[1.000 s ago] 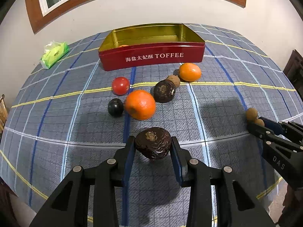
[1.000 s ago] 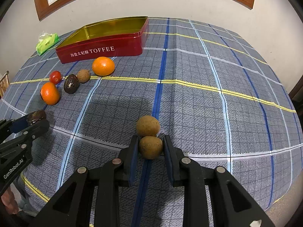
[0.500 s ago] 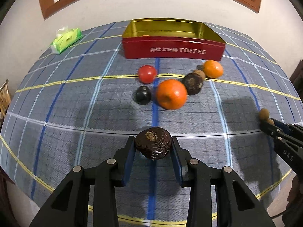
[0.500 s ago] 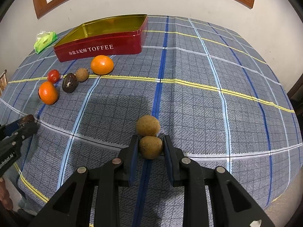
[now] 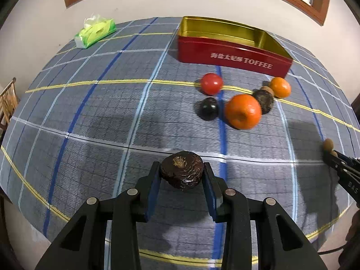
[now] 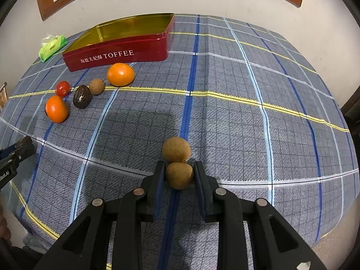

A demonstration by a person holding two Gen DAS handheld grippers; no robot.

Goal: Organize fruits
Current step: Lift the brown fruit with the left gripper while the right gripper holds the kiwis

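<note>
While both grippers have a fruit in hand, most of the sorting is, by my reading, yet to be done:
Left gripper [image 5: 181,177]: jaws narrowed onto a dark wrinkled fruit [image 5: 181,172], pads pressing its two sides, near edge of the table
Right gripper [image 6: 179,176]: jaws drawn close on a small brown fruit [image 6: 179,175], gripped on both sides
Second brown fruit [image 6: 176,149]: loose on the checked tablecloth [image 6: 247,117], touching or just beyond the held one, on its far side
Toffee tin [image 6: 117,51]: open, red outside and gold inside, at the far left of the table; a sliver of orange shows inside against its near wall, otherwise its floor looks bare
Loose cluster near the tin: large orange [image 5: 243,111], smaller orange [image 5: 280,87], red tomato-like fruit [image 5: 211,83], black round fruit [image 5: 209,108], another dark wrinkled fruit [image 5: 263,101], a small brown one [image 6: 96,86] beside it
Tissue pack [image 5: 95,32]: far left, not part of the job
Done: at most one piece in the tin
Left: two held pieces and seven loose ones
</note>
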